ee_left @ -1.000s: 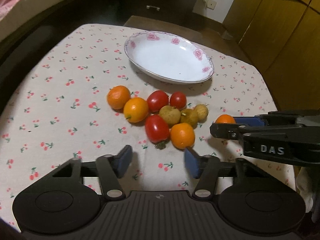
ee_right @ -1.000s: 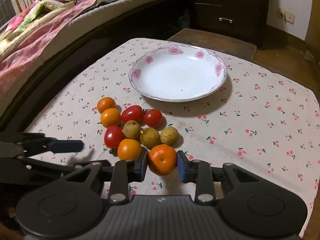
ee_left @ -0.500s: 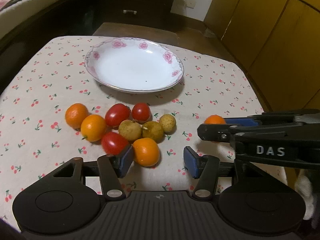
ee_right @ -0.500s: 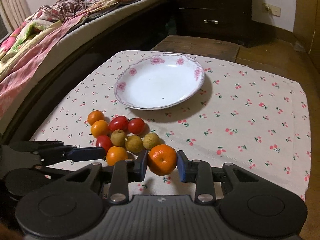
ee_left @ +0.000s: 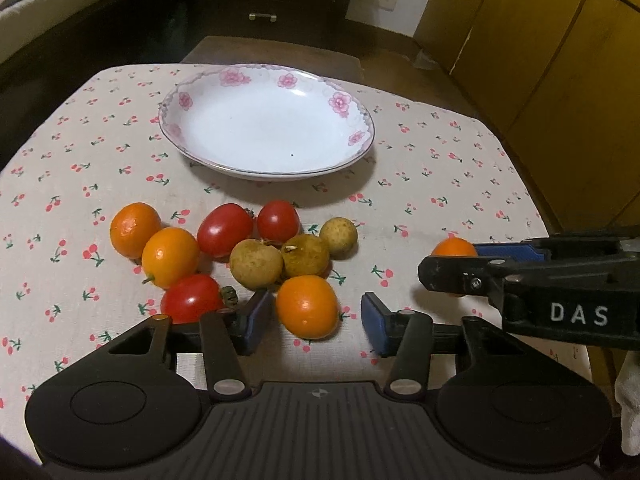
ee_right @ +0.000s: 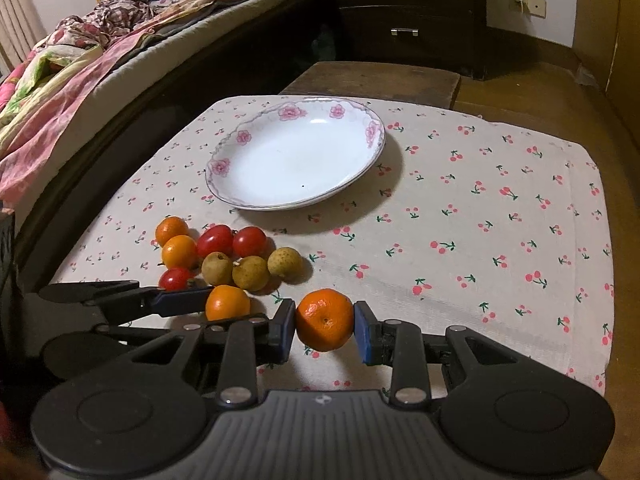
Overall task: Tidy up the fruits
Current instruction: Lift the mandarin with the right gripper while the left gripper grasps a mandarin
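Observation:
A white plate with pink flowers [ee_left: 338, 100] [ee_right: 374, 132] sits empty at the far side of the cherry-print tablecloth. A cluster of small oranges, red tomatoes and brown longans lies in front of it. My left gripper [ee_left: 318, 322] is open, its blue pads either side of one orange [ee_left: 307, 307] [ee_right: 227, 303] on the cloth, not touching it. My right gripper [ee_right: 325, 326] is shut on another orange [ee_right: 325, 319] and holds it above the cloth, to the right of the cluster; the orange also shows in the left wrist view [ee_left: 454, 247].
Two oranges [ee_left: 154, 240], tomatoes [ee_left: 226, 229] and longans [ee_left: 304, 254] crowd the near left of the table. A bed [ee_right: 80, 64] runs along the left, a dark dresser [ee_right: 408, 16] stands behind, wooden cabinets [ee_left: 560, 60] on the right.
My left gripper has moved forward and right so its open pads now flank the nearest orange. My right gripper has kept hold of its orange and risen slightly.

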Demonstrator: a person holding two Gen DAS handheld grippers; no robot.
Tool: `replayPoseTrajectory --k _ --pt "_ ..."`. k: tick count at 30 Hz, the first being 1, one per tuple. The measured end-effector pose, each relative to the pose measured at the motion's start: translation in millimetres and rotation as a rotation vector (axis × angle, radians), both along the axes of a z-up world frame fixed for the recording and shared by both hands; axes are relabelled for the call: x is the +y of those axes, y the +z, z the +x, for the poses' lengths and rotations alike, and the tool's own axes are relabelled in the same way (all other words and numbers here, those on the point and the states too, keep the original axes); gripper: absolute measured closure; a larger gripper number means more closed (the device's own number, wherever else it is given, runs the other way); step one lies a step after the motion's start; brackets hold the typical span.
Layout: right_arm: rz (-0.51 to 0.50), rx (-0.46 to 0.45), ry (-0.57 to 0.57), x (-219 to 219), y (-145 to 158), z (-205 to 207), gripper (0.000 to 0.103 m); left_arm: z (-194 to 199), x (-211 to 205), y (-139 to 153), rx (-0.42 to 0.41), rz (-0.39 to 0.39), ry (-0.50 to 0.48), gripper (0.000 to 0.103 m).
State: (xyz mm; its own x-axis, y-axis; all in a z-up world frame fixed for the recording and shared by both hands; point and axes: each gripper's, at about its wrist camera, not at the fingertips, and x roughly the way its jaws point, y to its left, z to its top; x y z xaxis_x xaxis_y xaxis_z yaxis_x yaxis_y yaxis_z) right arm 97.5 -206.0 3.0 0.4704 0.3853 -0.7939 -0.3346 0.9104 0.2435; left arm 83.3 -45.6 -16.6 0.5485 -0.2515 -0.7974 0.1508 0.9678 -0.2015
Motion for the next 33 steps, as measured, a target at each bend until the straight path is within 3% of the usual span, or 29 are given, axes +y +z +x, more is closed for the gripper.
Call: replayPoseTrajectory --k 4,7,22,29,31,33 --pt "-0.007 0.012 -0.003 -1 -3 1 0.072 -3 -3 0 -0.010 0.029 -0.010 0.062" --pt "-0.012 0.015 0.000 -2 -4 -1 0.072 -4 -2 0 -0.001 0.011 -0.005 0.062" --pt "-0.059 0.044 0.075 9 -18 -20 0.072 -49 3 2 0.022 0.075 -0.040 0.062" --pt "-0.070 0.035 0.090 8 -21 -23 0.071 -51 0 0 -0.004 0.090 -0.063 0.049" --pt "-0.074 0.033 0.088 10 -21 -23 0.071 -50 0 1 -0.009 0.096 -0.055 0.037" --pt "-0.079 0.028 0.094 11 -21 -23 0.071 -50 0 1 -0.011 0.100 -0.053 0.037"
